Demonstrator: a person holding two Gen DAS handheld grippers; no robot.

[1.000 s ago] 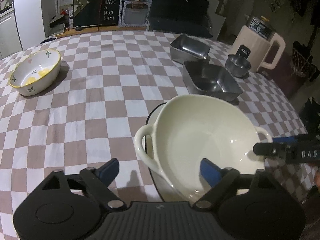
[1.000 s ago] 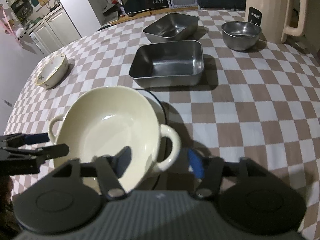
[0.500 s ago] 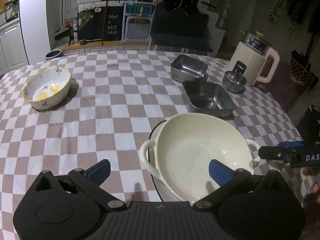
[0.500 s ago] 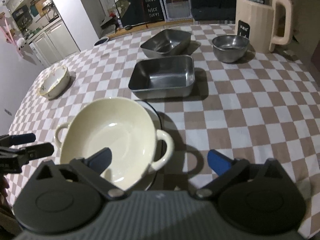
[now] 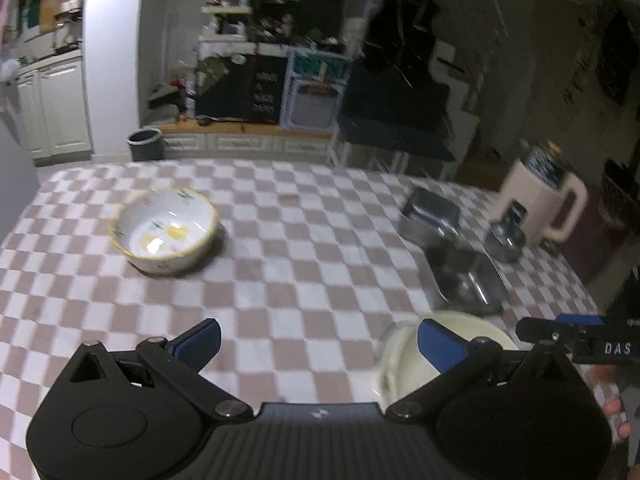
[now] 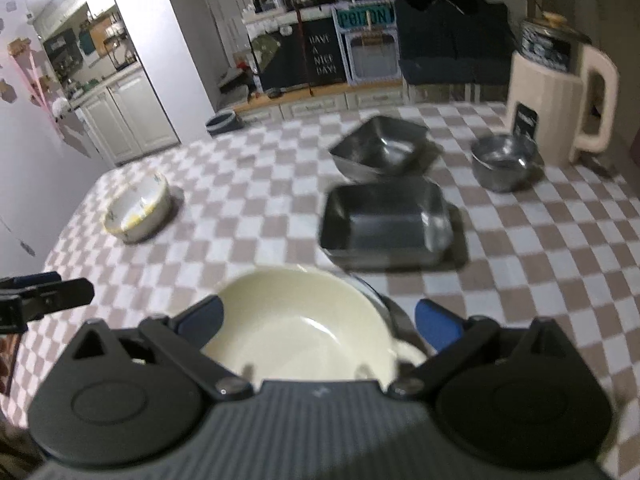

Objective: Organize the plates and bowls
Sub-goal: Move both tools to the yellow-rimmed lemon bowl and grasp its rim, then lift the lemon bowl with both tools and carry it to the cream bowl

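Note:
A cream two-handled bowl (image 6: 304,328) rests on a dark-rimmed plate (image 6: 372,290) near the table's front edge; in the left wrist view only part of the cream bowl (image 5: 404,360) shows. My right gripper (image 6: 316,320) hangs open above it, touching nothing. My left gripper (image 5: 316,340) is open and empty over the checked cloth, left of the bowl. A flowered white bowl (image 5: 166,236) sits at the far left, also the flowered bowl (image 6: 138,210). A steel tray (image 6: 386,226), a second steel tray (image 6: 380,148) and a small steel bowl (image 6: 502,160) stand behind.
A cream jug (image 6: 560,104) with a handle stands at the back right by the table (image 5: 300,240) edge. Kitchen cabinets and a dark bin (image 5: 145,145) lie beyond the table. The other gripper's tip (image 5: 576,338) shows at the right, and the left one's tip (image 6: 44,296) at the left.
Both grippers opened off the cream bowl's handles, rose and drew back. The left view swung left, so the cream bowl now sits low at its right.

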